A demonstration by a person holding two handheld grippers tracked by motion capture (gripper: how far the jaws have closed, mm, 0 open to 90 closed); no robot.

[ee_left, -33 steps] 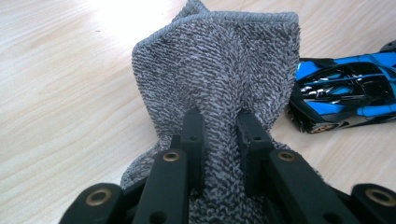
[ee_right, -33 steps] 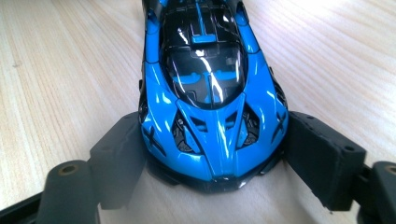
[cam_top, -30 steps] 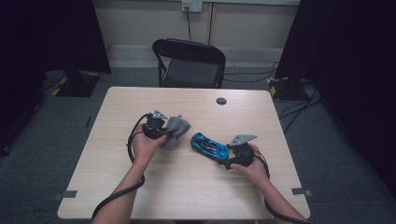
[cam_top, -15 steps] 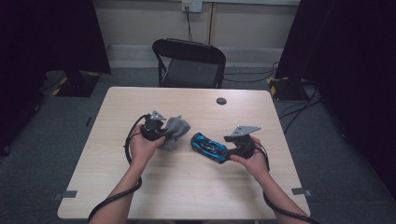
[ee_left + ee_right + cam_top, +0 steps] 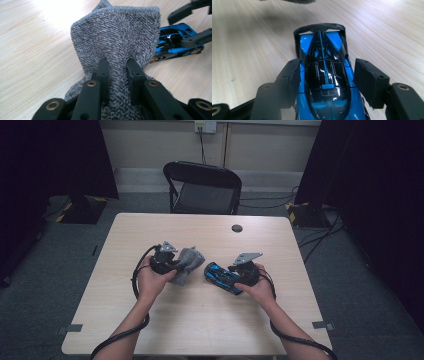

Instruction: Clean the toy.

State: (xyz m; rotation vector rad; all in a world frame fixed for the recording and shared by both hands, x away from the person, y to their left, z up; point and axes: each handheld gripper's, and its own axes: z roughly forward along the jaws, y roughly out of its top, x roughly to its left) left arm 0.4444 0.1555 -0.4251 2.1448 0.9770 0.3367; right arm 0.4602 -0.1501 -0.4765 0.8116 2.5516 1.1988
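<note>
Jaws of the left gripper point(image 5: 117, 72) are clamped on a bunched grey towel point(image 5: 117, 35), which stands up between them above the wooden bench point(image 5: 200, 320). Jaws of the right gripper point(image 5: 325, 82) have just been closing and straddle a blue toy car point(image 5: 325, 75) on the bench; the left one touches its flank and the right one stands just clear.

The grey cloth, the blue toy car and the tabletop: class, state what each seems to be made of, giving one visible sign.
Grey cloth: looks like terry fabric, matt; looped pile, stitched hem.
Blue toy car: glossy painted or moulded shell, plastic or metal, hard to tell; sharp highlights.
Tabletop: pale wood or wood-look laminate, smooth; printed-looking grain lines.
</note>
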